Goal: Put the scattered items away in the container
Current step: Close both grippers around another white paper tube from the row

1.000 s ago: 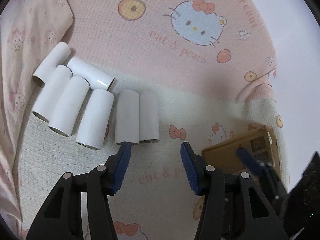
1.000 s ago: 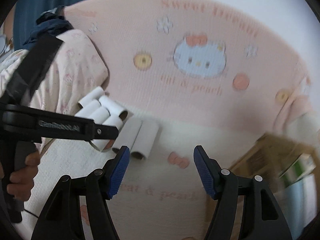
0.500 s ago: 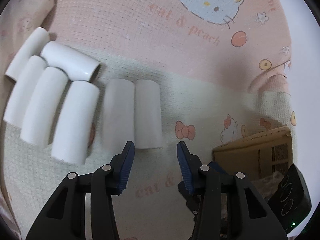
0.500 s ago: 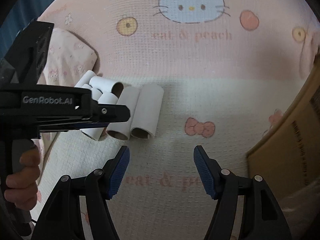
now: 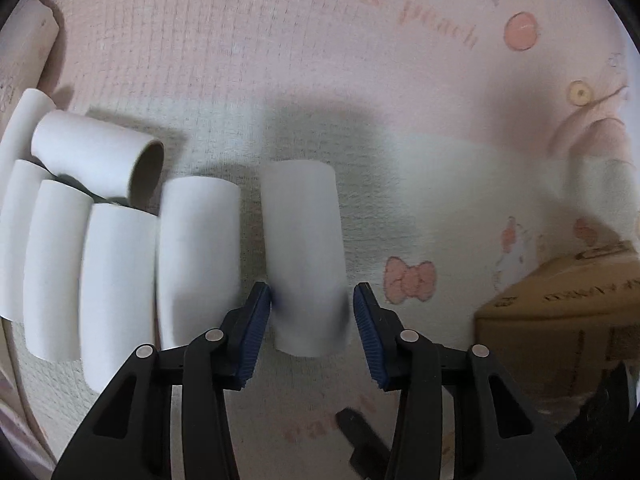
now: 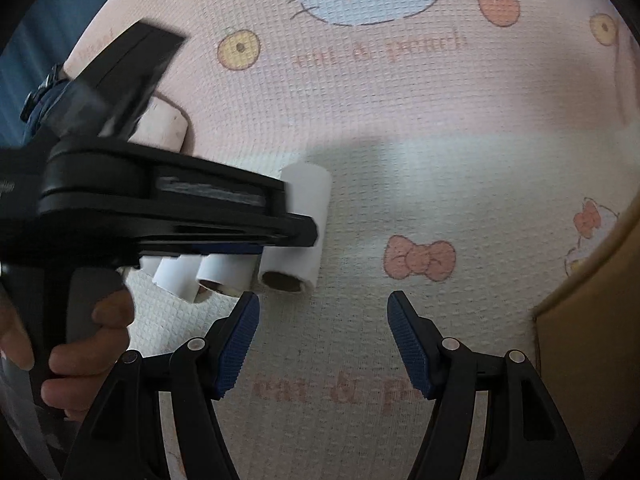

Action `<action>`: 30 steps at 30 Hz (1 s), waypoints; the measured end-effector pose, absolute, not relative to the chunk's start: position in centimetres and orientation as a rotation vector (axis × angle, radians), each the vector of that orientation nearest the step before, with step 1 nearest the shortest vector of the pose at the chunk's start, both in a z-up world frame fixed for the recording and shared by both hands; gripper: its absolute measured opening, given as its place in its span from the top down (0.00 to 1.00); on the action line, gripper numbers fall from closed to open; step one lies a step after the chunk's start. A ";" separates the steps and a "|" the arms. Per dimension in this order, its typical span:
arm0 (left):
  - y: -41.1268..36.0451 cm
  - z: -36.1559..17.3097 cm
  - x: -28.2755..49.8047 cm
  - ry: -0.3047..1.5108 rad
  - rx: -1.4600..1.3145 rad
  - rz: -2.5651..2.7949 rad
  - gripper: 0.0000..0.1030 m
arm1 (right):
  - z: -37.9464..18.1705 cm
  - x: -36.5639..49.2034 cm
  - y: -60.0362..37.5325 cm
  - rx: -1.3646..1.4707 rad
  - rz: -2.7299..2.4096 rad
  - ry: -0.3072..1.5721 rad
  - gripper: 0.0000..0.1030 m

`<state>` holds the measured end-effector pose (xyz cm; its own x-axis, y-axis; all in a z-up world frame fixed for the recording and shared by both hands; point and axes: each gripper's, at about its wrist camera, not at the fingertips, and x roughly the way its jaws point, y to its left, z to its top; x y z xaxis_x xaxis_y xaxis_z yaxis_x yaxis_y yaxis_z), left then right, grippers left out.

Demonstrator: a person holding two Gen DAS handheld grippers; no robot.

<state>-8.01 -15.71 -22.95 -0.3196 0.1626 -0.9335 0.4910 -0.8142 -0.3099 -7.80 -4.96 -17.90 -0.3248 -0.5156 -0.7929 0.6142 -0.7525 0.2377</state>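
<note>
Several white cardboard tubes lie in a row on the pink Hello Kitty blanket. My left gripper is open with its blue pads on either side of the rightmost tube, close to its near end; contact is unclear. The same tube shows in the right wrist view, with the left gripper's black body across it. The other tubes lie to its left. My right gripper is open and empty, just in front of the tube row. A brown cardboard box stands at the right.
The box edge also shows at the right of the right wrist view. A folded pink cloth lies at the far left behind the tubes. A hand holds the left gripper's handle.
My left gripper has moved forward and down over the rightmost tube, so its pads now flank it. That tube now sits slightly apart from its neighbour. My right gripper has come closer to the blanket.
</note>
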 end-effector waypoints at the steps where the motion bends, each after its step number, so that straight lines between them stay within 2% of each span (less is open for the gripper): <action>1: -15.8 -23.3 -8.1 0.875 1.690 -2.215 0.55 | -18.0 -7.8 -5.0 1.209 -2.101 0.140 0.37; 7: -16.0 -23.4 -7.8 0.921 1.691 -2.192 0.56 | -18.3 -7.9 -4.2 1.248 -2.076 0.075 0.37; 12: -16.2 -23.7 -6.1 1.076 1.707 -2.163 0.56 | -18.8 -7.0 -3.1 1.260 -2.059 0.103 0.37; 23: -14.0 -24.5 -2.2 1.246 1.696 -2.162 0.56 | -19.6 -4.7 -1.7 1.330 -1.970 0.068 0.37; 30: -13.2 -24.6 -0.6 1.240 1.691 -2.201 0.56 | -20.2 -3.7 -1.8 1.361 -1.928 0.093 0.38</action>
